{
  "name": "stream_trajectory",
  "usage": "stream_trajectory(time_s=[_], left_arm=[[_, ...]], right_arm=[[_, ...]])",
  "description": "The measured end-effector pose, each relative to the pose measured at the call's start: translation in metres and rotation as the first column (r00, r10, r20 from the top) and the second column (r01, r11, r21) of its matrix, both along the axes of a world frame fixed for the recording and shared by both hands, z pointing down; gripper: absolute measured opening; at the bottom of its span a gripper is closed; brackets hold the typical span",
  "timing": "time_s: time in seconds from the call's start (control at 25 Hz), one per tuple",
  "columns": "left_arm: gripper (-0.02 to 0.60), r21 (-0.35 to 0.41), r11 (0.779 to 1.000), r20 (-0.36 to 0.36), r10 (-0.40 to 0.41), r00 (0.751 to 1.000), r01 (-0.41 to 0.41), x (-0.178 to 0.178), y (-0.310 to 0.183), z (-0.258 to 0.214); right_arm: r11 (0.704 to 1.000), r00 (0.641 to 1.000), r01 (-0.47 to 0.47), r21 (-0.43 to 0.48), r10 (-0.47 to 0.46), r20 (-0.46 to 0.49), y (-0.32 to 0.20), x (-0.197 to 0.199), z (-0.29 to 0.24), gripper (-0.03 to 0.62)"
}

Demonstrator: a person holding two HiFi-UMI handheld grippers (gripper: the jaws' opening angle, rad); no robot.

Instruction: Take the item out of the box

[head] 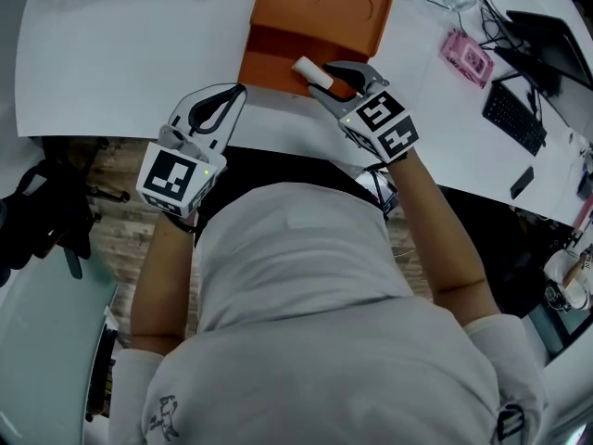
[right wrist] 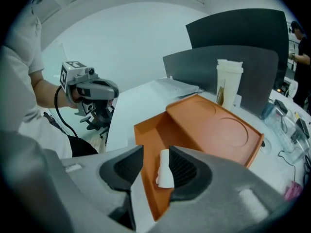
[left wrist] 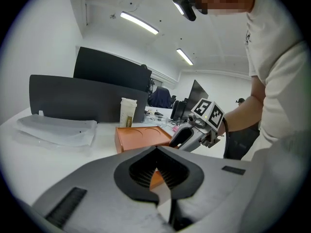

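Table (head: 120, 54): white, spread across the far side of the scene; the person stands at its near edge
Left gripper (head: 233, 94): held over the table's near edge, just left of the box and apart from it; its jaws are pressed together with nothing between them, and the tips point toward the box
Box (head: 320, 12): orange and open on the table between the two grippers; a shallow tray lies on the near side, and a flat panel with two round recesses lies beyond it
Item (head: 310, 69): a small white roll-shaped piece in the tray's near part, close to the near wall and between the right gripper's jaws
Right gripper (right wrist: 155, 160): reaches into the tray from the near right; its jaws stand wide, the item touches one pad, and a clear gap is left to the other, so it is not clamped
Pink object (head: 466, 57): flat on the table, well right of the box
Keyboard (head: 514, 117): black, at the table's right end, beside a dark screen
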State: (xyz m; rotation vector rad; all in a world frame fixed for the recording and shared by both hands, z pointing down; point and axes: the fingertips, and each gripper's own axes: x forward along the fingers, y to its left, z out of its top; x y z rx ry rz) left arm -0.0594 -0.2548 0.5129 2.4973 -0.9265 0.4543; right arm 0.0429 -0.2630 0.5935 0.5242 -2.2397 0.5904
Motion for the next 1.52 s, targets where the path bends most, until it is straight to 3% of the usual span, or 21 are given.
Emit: stream_trajectory(time_s=[0.68,1.24,1.52], left_arm=[[-0.002,-0.053,0.999,-0.022,0.007,1.0,-0.008,-0.012,-0.013,0.021],[-0.002,-0.081,0.997,-0.047,0.001,0.999,-0.005,-0.023,-0.017,0.032],[-0.002,-0.09,0.996,-0.058,-0.01,0.998,0.005,-0.034,-0.019,0.033]], right_arm=[[0.993,0.975,-0.007,-0.115,-0.019,-0.221,0.003,-0.004,0.066,0.179],[0.985,0.882,-0.002,-0.174,-0.081,-0.465,-0.001,0.0,0.1,0.178],[0.988,0.859,0.004,-0.155,-0.083,-0.505,-0.006,0.0,0.104,0.147]])
